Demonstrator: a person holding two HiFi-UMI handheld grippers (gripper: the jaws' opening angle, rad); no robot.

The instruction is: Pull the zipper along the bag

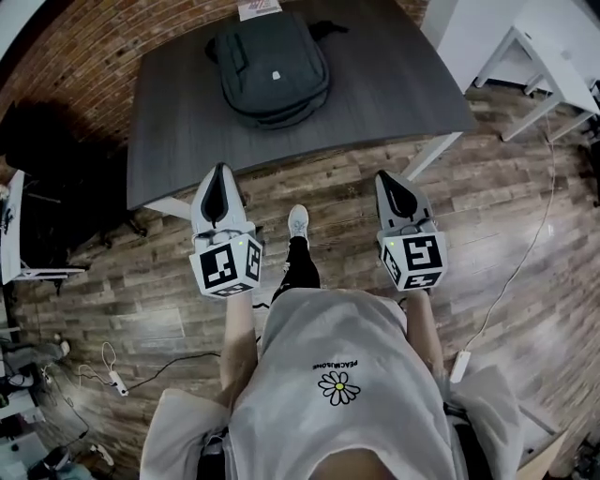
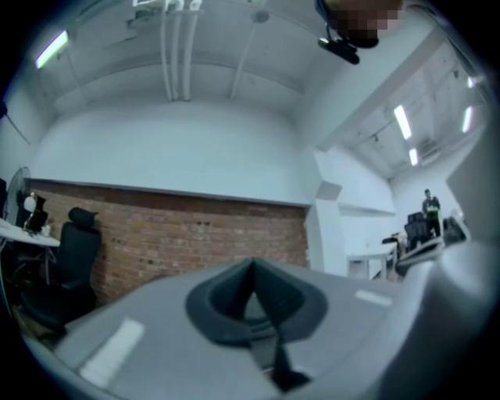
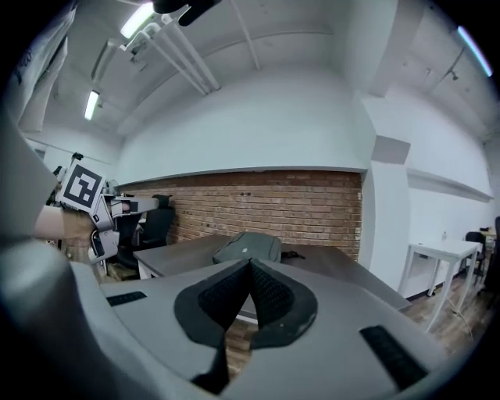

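A dark grey backpack (image 1: 273,67) lies flat on the grey table (image 1: 187,131), toward its far side; in the right gripper view the backpack (image 3: 248,248) shows small, just beyond the jaw tips. My left gripper (image 1: 220,172) hovers over the floor by the table's near edge, jaws shut and empty. My right gripper (image 1: 386,178) hangs off the table's near right corner, jaws also shut with nothing between them. In the left gripper view the left gripper (image 2: 251,266) points at a brick wall; the bag is not seen there. The zipper is too small to make out.
A paper (image 1: 260,8) lies at the table's far edge. A white table (image 1: 534,56) stands at the right, a black office chair (image 2: 66,266) at the left. Cables (image 1: 525,262) run over the wooden floor. A person's foot (image 1: 298,223) stands between the grippers.
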